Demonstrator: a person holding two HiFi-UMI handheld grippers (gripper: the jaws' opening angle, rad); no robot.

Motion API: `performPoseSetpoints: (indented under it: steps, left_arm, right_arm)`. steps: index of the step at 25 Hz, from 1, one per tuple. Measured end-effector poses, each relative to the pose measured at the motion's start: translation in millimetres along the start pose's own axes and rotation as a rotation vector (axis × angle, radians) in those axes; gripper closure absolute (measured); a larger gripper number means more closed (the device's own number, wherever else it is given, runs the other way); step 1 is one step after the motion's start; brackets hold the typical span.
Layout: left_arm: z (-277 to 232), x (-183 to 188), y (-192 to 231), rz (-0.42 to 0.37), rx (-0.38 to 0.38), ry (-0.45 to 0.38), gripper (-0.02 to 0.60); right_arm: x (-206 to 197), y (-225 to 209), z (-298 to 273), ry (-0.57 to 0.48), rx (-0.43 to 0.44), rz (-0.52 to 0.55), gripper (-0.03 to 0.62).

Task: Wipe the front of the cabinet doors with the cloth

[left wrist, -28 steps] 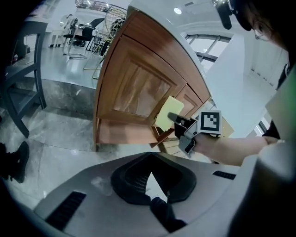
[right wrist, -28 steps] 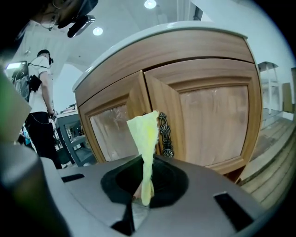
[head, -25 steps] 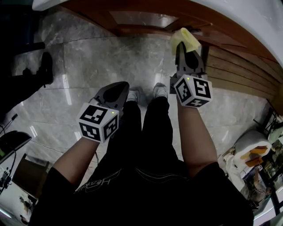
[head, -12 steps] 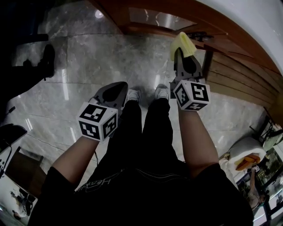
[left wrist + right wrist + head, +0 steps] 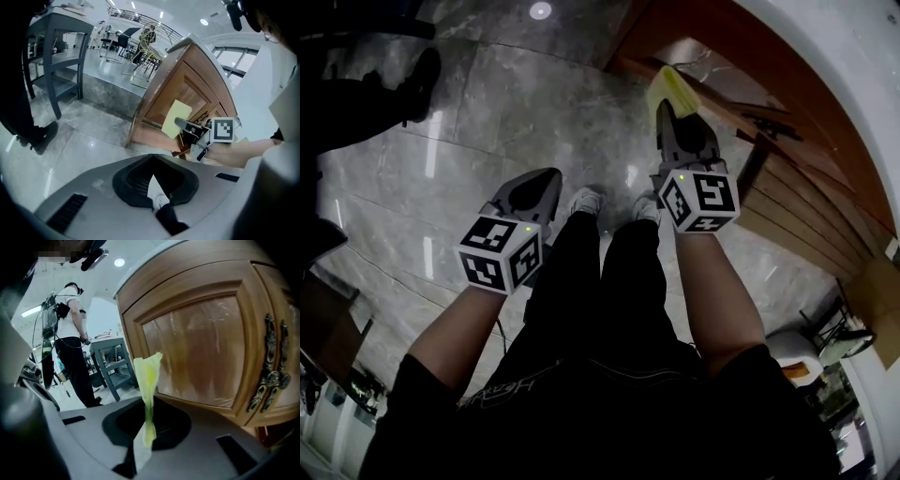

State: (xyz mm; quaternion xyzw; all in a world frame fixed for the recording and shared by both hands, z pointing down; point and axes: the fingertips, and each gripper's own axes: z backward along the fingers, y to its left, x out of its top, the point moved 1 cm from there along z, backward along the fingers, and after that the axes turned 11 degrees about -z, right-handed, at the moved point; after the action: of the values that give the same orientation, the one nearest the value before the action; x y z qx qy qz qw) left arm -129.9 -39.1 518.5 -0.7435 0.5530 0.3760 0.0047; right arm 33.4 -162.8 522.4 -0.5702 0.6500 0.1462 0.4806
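Two grippers showed: the right gripper (image 5: 668, 101) had its fingers clamped on the yellow cloth (image 5: 667, 84), upright just before the wooden cabinet door (image 5: 201, 343). The left gripper (image 5: 549, 176) hung over the floor (image 5: 487, 112), fingers together, holding nothing.

The cloth (image 5: 672, 86) in the right tool (image 5: 668, 103) — cabinet doors (image 5: 201, 343) ahead.

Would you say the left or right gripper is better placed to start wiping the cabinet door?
Right: the right gripper grips the cloth near the cabinet door; the left gripper is shut and empty.
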Motion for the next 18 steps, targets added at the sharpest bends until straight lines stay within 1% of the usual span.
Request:
performPoseSetpoints:
  steps: [6, 9, 13, 18]
  left_arm:
    - [15, -17, 18, 0.104, 0.063, -0.035, 0.575]
    - [21, -24, 27, 0.149, 0.096, -0.05, 0.575]
    - [27, -27, 34, 0.19, 0.134, -0.074, 0.575]
    - [31, -31, 33, 0.217, 0.153, -0.085, 0.575]
  right_arm:
    - [-5, 32, -39, 0.066, 0.101, 0.07, 0.553]
    - [-8, 44, -53, 0.097, 0.136, 0.102, 0.553]
    - [-9, 47, -67, 0.114, 0.155, 0.136, 0.553]
    - [-9, 37, -80, 0.134, 0.142, 0.164, 0.553]
